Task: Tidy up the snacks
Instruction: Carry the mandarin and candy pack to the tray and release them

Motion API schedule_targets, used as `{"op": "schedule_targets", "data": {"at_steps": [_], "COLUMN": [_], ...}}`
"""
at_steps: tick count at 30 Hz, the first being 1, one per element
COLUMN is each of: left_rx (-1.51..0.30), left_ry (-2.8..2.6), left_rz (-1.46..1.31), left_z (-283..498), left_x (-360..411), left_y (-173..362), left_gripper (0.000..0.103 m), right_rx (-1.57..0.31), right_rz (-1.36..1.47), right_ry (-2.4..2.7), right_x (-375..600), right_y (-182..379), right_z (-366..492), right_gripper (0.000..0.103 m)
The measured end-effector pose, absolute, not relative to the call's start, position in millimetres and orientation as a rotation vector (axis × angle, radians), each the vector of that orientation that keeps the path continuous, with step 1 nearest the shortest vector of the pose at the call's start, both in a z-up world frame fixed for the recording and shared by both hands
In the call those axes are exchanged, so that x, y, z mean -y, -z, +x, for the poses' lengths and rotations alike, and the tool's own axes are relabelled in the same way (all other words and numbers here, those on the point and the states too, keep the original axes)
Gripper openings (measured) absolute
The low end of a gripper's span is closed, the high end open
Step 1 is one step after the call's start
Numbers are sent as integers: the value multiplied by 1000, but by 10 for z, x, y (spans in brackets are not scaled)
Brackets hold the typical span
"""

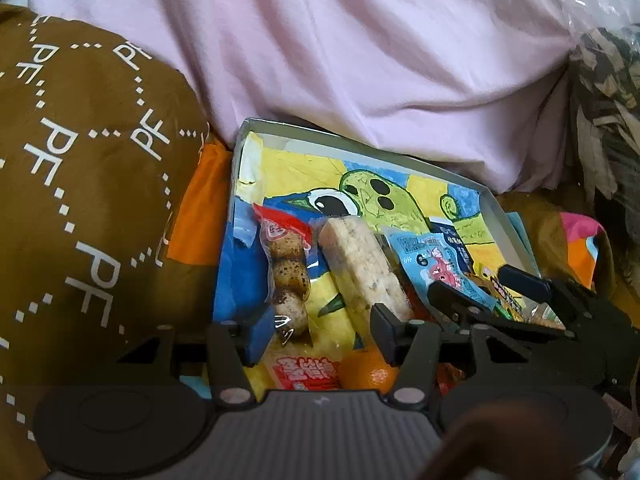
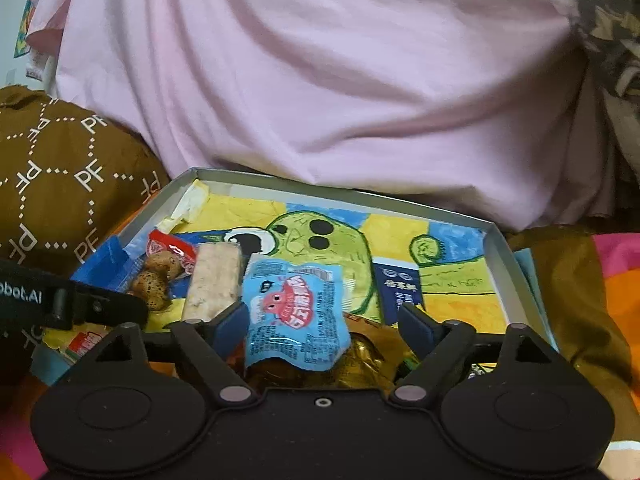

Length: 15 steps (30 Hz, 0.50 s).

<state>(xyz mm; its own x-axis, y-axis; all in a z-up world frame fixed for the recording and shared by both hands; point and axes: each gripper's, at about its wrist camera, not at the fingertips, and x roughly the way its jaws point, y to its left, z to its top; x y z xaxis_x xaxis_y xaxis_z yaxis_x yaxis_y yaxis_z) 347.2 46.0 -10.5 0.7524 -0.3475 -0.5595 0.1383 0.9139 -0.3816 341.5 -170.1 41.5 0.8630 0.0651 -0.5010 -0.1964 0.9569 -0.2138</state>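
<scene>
your left gripper point(image 1: 316, 330) hangs low over the near left part of the tray point(image 2: 496, 248), its 2 fingers spread apart with nothing between them; under the gap lie a red-and-white packet point(image 1: 304, 372) and an orange point(image 1: 370, 372) at the tray's near edge. your right gripper point(image 2: 320, 326) hovers over the near middle of the tray, fingers also wide apart and holding nothing. the blue pouch point(image 2: 294, 312) lies in the gap between them, its lower edge resting on gold-wrapped snacks point(image 2: 368, 360); whether either finger touches it i cannot tell.

the tray is a shallow box with grey walls and a painted floor showing a green cartoon figure point(image 2: 320, 248) on yellow and blue. the snacks sit in a row along its near half: at the left the egg pack point(image 1: 286, 272), clear with a red top, holding speckled eggs; just beside it on the right, the rice bar point(image 1: 364, 268) in clear wrap, pointing toward the far edge; then the blue pouch, overlapping the bar's right side. a dark blue sachet point(image 2: 400, 290) lies flat toward the right, beside your right gripper's right finger.

the tray rests on bedding: a brown pillow point(image 1: 80, 180) printed "pf" off its left edge, pink cloth point(image 2: 320, 80) behind its far edge.
</scene>
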Motion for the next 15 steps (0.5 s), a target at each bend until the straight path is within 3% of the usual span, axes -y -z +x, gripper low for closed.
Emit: {"op": "schedule_targets", "data": {"at_steps": [4, 8, 15], "left_rx": [-660, -617, -565], "left_ry": [259, 223, 192], "left_rz": [-333, -304, -292], "left_z": [3420, 3317, 3136], "left_x": [-452, -424, -403], "left_y": [72, -9, -190], "left_gripper": [65, 79, 89], "right_rx": [-486, -450, -395], "right_rz": [-243, -212, -159], "right_ry": [-128, -115, -108], "right_x": [1768, 1837, 1935], "right_y": [-466, -557, -760], "right_z": [3311, 3175, 2907], "right_gripper": [90, 96, 101]}}
